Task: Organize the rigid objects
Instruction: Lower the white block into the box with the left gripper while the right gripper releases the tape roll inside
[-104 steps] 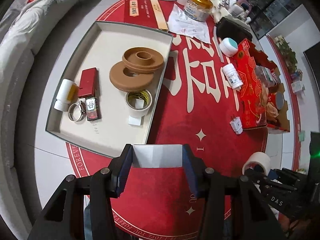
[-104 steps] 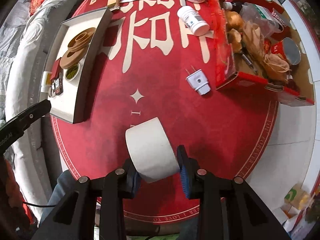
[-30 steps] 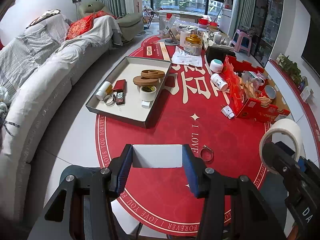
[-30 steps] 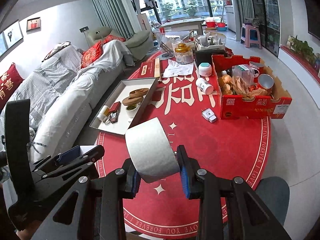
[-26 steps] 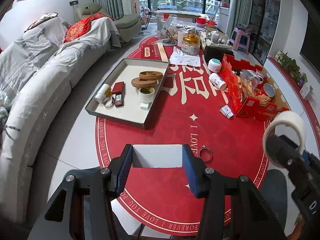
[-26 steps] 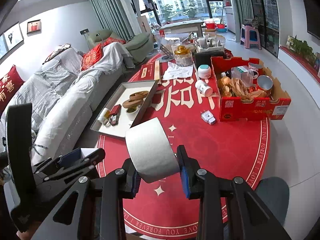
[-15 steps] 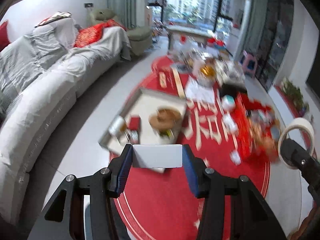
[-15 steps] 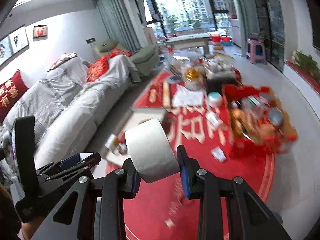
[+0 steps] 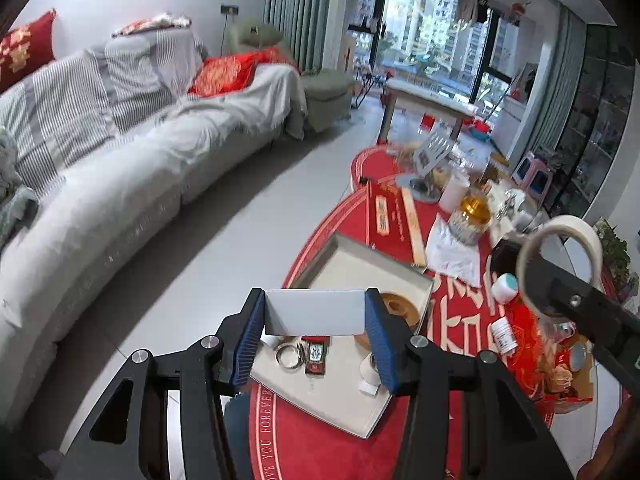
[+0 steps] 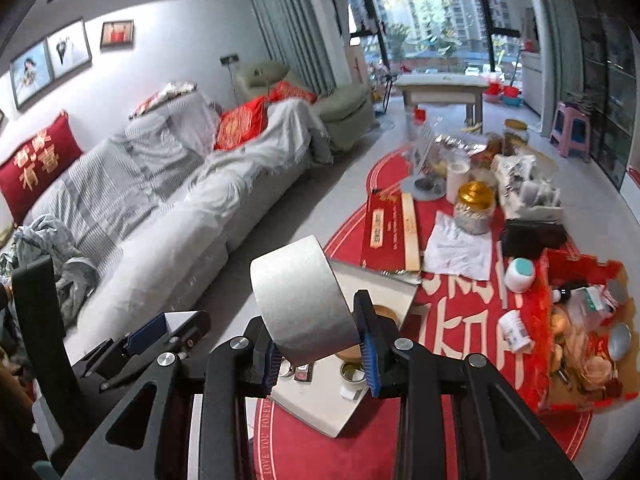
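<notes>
Only rightward — tape roll (image 10: 304,300) face (pictures (image 10: 52,62) too)

The roll of tape (image 10: 306,308) has a matt, papery, off-white face. The small box (image 9: 315,312) looks like smooth white card. The fingers (image 9: 250,334) carry ribbed blue rubbery pads on matt black plastic arms with shiny metal screws. The tray (image 9: 340,392) is matt cream card, holding a glossy metal hose clamp (image 9: 287,356). The rug (image 9: 320,448) is red, short-piled cloth; the floor (image 9: 224,248) is smooth grey tile. The sofa (image 10: 160,216) wears woven grey cloth.
</notes>
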Demonstrator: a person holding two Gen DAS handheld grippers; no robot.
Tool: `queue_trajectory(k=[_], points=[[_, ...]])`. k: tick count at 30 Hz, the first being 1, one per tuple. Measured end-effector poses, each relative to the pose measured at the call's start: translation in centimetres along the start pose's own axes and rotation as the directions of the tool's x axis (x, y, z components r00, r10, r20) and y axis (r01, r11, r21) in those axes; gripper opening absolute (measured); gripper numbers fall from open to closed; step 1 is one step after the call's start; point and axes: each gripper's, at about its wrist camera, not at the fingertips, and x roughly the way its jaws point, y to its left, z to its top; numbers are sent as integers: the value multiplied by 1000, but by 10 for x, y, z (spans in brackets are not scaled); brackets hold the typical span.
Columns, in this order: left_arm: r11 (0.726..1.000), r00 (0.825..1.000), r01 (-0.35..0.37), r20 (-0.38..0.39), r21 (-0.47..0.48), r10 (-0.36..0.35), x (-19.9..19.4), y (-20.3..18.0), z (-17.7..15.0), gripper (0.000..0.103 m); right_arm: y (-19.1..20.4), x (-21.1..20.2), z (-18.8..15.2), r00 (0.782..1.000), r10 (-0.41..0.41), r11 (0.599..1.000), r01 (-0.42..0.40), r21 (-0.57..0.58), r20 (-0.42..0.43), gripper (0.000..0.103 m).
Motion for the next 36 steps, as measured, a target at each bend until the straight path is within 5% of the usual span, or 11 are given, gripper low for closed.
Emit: queue_trajectory(k=[8,15,26,27,29,30,31,32,36], points=[[999,985,-19,-170,-35,13,91,7,-45,53,-13,94,-30,983,-31,999,28,-15,-179,34],[999,975,-38,-221,-29,31,138,1,-64,53,-39,160,-56,955,-62,998,69,14,-289,34],[999,963,-51,-265,3,50,181,-8,-80,53,-15,226,-43,953,-108,988,73,-133,-281,34],[998,962,-55,-269,6,55,184,-8,-81,54,-15,233,-44,951,-111,988,75,-133,-288,34],[998,959,-54,-277,27,59,188,-9,-87,76,-16,243,-48,945,-96,990,58,-129,-311,35],[999,961,-50,-271,13,52,187,-7,-90,90,-17,247,-50,940,-73,991,30,-130,-332,50],[999,962,-49,-269,-3,47,186,-5,-93,94,-18,248,-52,936,-71,990,25,-137,-345,83],[999,961,-50,-273,-15,43,186,-2,-95,98,-19,248,-53,934,-85,989,37,-141,-348,96],[997,945,-72,-320,12,72,190,-3,-111,103,-34,217,-55,954,-122,989,93,-116,-274,102]])
